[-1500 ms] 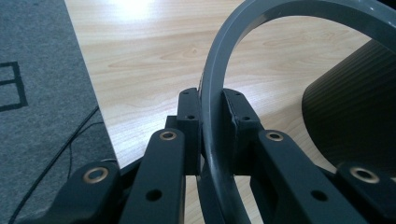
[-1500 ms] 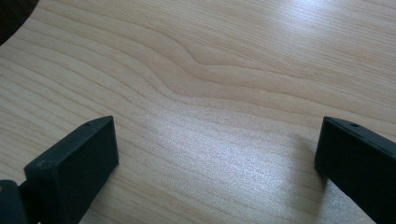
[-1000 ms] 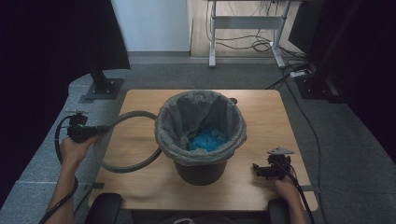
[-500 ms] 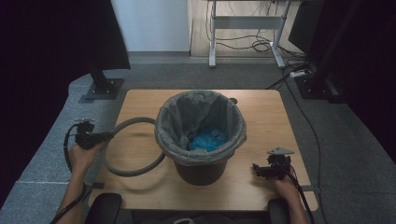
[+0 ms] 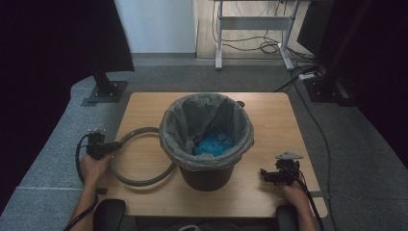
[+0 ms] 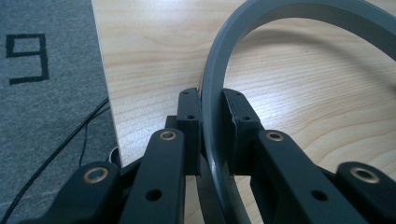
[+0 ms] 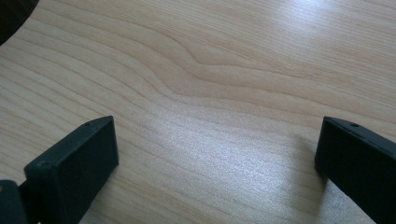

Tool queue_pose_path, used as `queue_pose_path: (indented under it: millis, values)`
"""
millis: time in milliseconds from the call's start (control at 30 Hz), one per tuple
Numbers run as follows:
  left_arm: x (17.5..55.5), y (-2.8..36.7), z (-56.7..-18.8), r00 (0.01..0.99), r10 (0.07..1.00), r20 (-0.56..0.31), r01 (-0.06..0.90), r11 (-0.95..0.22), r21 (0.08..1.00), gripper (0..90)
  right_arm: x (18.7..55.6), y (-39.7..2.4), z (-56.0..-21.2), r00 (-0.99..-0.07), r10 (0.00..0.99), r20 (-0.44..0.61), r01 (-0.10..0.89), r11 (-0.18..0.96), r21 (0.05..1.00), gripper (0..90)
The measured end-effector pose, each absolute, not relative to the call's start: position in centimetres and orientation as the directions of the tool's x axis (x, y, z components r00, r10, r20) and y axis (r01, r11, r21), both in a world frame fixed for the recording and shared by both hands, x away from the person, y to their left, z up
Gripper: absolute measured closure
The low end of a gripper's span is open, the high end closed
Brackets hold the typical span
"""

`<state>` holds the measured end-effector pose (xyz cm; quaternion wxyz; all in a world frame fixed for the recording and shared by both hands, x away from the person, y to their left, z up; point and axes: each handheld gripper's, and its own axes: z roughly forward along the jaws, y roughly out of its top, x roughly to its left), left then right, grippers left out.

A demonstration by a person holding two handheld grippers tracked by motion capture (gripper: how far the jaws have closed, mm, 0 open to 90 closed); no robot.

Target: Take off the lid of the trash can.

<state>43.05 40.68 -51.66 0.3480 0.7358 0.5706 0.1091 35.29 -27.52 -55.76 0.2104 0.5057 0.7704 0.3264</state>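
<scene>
The left gripper clamps its jaws on the grey plastic ring, which lies on the light wooden table just left of the dark round bin with a grey liner bag. The right gripper rests near the table's right front, jaws wide apart and empty.

Grey plastic ring, lying flat on table's left side, touching the bin

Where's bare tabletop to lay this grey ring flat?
Crowded at centre: the lined bin. The grey ring, clamped by the left gripper, hangs over the free left strip of table. Also bare: the far edge, and right of the bin by the open right gripper.
</scene>
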Motion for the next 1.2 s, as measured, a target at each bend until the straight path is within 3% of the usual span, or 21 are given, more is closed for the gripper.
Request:
queue_pose_path:
  millis: [333, 500, 767, 867, 1033, 1200]
  values:
    - [42.8, 39.7, -53.4, 0.321, 0.929, -0.183, 0.756, -0.135, 0.64, 77.8, 35.3, -27.5, -55.8, -0.4, 0.917, 0.007, 0.643, 0.275, 0.715, 0.0]
    - [42.7, 38.9, -53.5, 0.346, 0.932, -0.112, 0.732, -0.193, 0.653, 74.7, 35.3, -27.5, -55.8, -0.4, 0.917, 0.008, 0.643, 0.274, 0.715, 0.0]
    - [42.4, 37.7, -54.1, 0.391, 0.92, -0.019, 0.673, -0.272, 0.687, 43.1, 35.3, -27.5, -55.8, -0.4, 0.917, 0.007, 0.643, 0.275, 0.715, 0.0]
    - [42.4, 37.5, -54.4, 0.405, 0.914, -0.02, 0.664, -0.279, 0.693, 31.4, 35.3, -27.5, -55.8, -0.4, 0.917, 0.007, 0.643, 0.275, 0.715, 0.0]
    - [42.3, 37.0, -54.4, 0.426, 0.904, -0.017, 0.668, -0.302, 0.68, 19.0, 35.3, -27.5, -55.8, -0.4, 0.917, 0.007, 0.643, 0.275, 0.715, 0.0]
    - [42.2, 36.8, -54.5, 0.424, 0.906, -0.017, 0.674, -0.303, 0.673, 13.6, 35.3, -27.5, -55.8, -0.4, 0.917, 0.007, 0.643, 0.275, 0.715, 0.0]
